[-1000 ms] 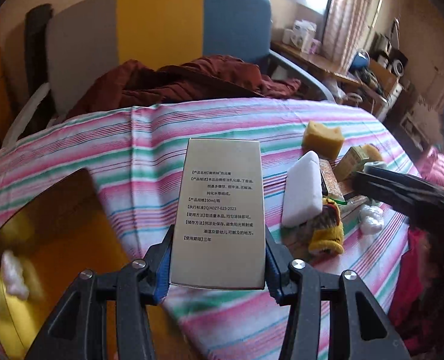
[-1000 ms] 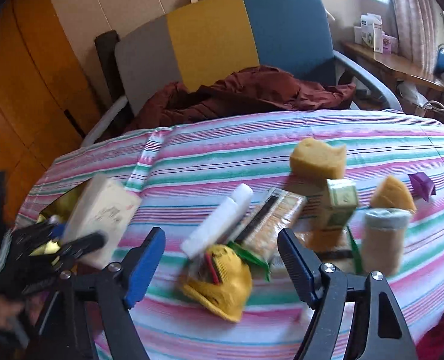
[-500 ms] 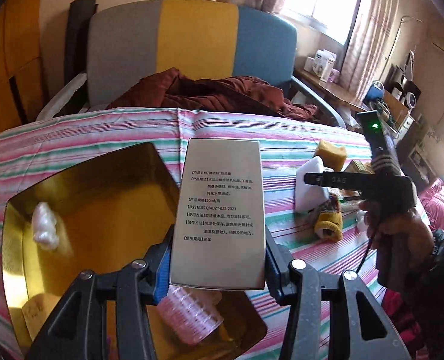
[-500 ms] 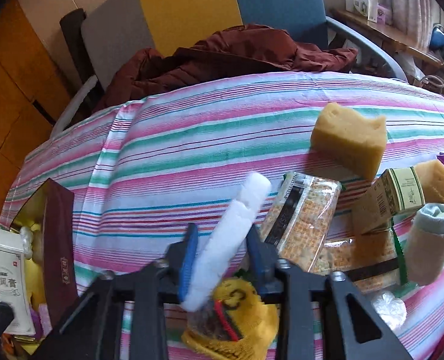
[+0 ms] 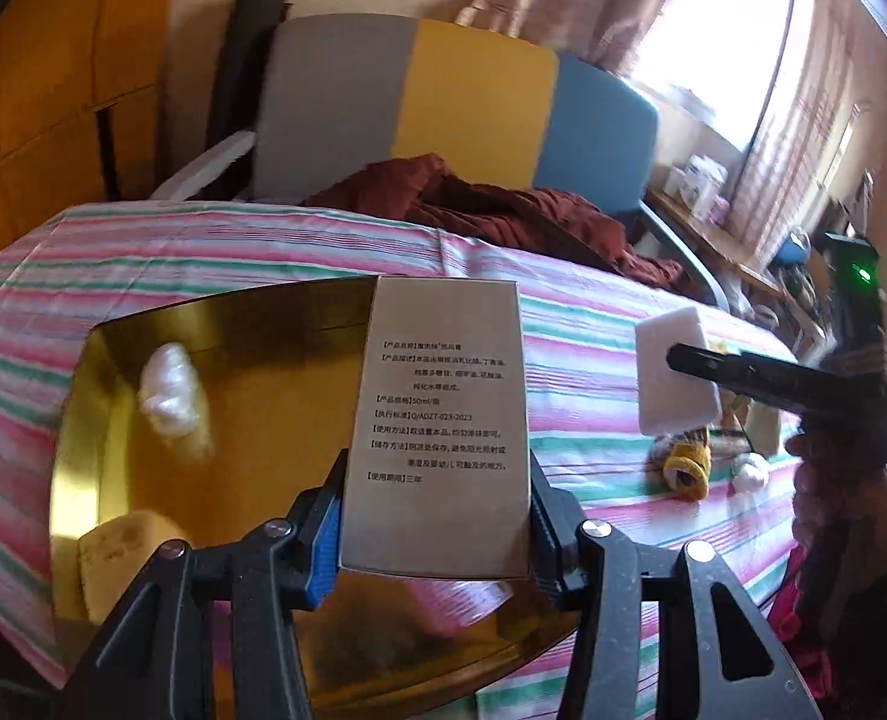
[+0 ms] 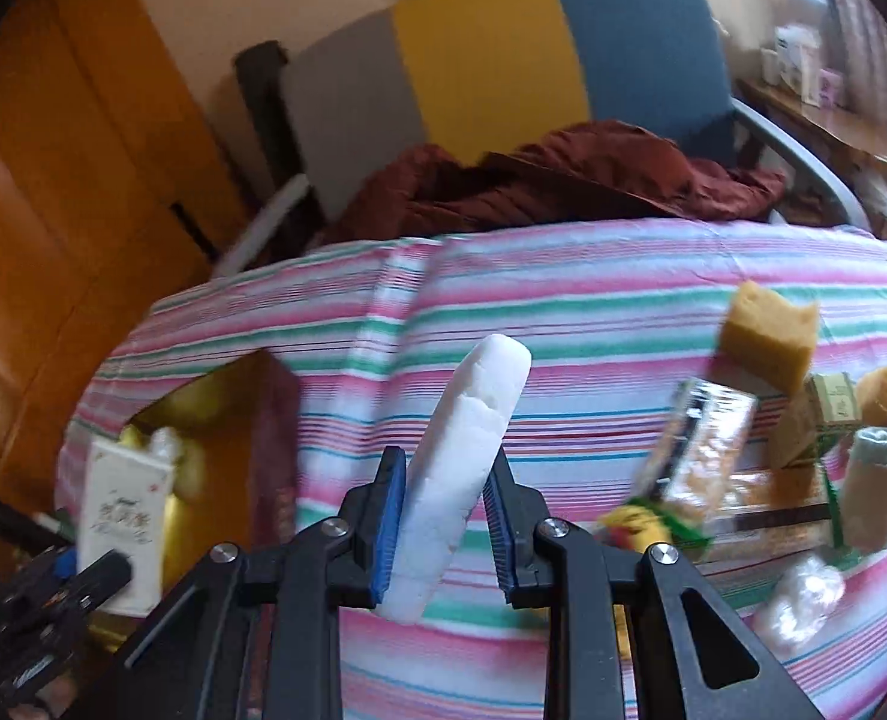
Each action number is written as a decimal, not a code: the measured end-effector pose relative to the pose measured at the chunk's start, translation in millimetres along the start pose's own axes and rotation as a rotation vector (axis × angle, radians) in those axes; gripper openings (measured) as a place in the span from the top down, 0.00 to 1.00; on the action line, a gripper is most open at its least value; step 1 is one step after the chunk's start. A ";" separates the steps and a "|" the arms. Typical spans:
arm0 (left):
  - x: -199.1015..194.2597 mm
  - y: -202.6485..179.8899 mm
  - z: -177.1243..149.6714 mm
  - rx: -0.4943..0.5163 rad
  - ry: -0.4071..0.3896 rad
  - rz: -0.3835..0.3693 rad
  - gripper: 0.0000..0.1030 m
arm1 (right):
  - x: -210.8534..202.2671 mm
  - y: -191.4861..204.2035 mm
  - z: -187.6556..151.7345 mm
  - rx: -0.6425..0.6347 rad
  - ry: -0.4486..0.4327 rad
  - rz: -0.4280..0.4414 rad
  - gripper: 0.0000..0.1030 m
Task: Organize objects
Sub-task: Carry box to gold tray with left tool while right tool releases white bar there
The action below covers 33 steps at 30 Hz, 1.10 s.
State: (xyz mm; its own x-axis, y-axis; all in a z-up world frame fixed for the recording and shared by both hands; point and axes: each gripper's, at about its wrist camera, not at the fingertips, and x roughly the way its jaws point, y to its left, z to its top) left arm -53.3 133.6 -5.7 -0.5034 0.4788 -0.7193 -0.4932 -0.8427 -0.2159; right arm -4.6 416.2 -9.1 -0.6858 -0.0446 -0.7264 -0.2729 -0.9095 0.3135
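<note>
Moved since a second ago: right claw [image 6: 443, 516], then spread above the pile, now grips the white foam block [image 6: 461, 474] and holds it off the cloth; the gold tray [image 5: 83, 420], then only partly seen beside the left claw, now fills the space under it.
Left claw [image 5: 437, 528]: clenched on the sides of a tall silver carton [image 5: 437, 432], held upright over the tray.
Carton writing: black Chinese print in bracketed lines; "50ml" can be read, the rest is too small to trust.
Carton front: seen from the right wrist as white [image 6: 122, 516] with large Chinese characters, blurred.
Tray contents: a white crumpled lump [image 5: 170, 390] and a yellow sponge [image 5: 119, 546] at the near corner; whatever lies under the carton is smeared by motion.
Counter: covered by a pink, green and white striped cloth [image 6: 563, 312].
Pile on the right: a tan sponge [image 6: 767, 336], a cracker packet [image 6: 707, 438], a small green-printed box [image 6: 833, 408], a rolled sock [image 6: 881, 486]; labels unreadable.
Cut off: a person's hand [image 5: 833, 492] on the right claw's handle, dark and blurred.
</note>
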 end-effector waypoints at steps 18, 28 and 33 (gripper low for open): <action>-64.2 144.0 -17.4 -0.318 -0.123 0.214 0.51 | 27.9 163.5 -31.0 -0.301 0.107 0.220 0.74; -36.3 143.1 -1.1 -0.318 -0.094 0.207 0.50 | 61.2 202.1 -26.2 -0.368 0.169 0.216 0.74; -16.7 148.4 5.1 -0.331 -0.056 0.255 0.50 | 78.1 216.0 -14.7 -0.356 0.162 0.217 0.62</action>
State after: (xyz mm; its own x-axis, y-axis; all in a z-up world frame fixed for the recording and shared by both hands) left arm -121.8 1.8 -22.3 -0.6225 0.2493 -0.7419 -0.0979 -0.9653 -0.2422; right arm -107.2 210.2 -7.0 -0.5797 -0.2888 -0.7620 0.1348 -0.9562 0.2598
